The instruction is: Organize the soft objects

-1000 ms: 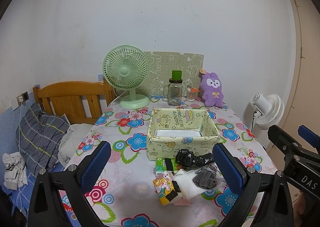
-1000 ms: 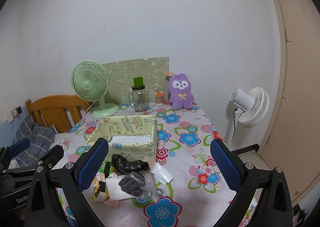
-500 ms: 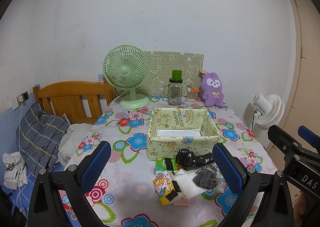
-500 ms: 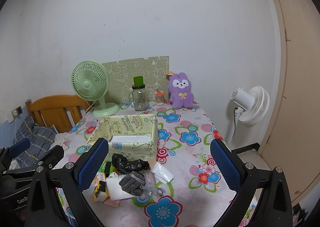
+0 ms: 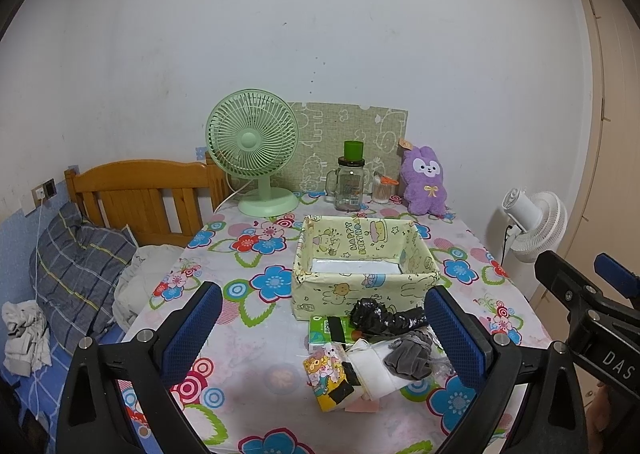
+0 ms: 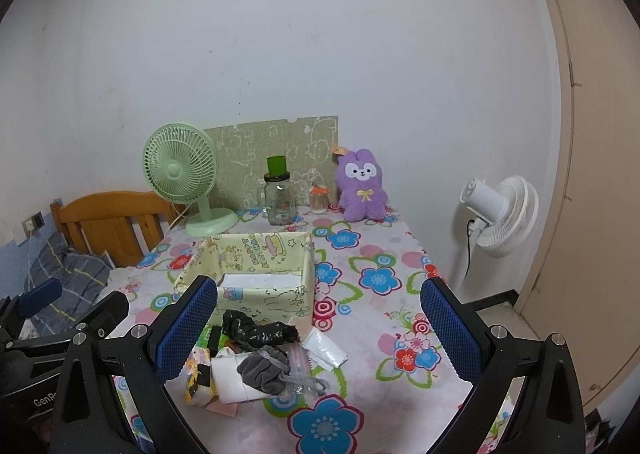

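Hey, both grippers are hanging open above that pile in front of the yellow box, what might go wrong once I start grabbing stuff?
The soft items overlap: the grey pouch lies on the white roll, its drawstring trailing, so one grab may drag neighbours along. The black bag lies right against the fabric box, so a pinch there could nudge or tip the light box. With the left gripper and right gripper both aimed at one pile, they could collide.

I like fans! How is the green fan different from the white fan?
The green fan stands on the table, beside the glass jar; the white fan stands off the table, beside its right edge. The green fan shows its round grille towards the camera; the white fan shows its back, with the motor sticking out. Both have round cages and a cord.
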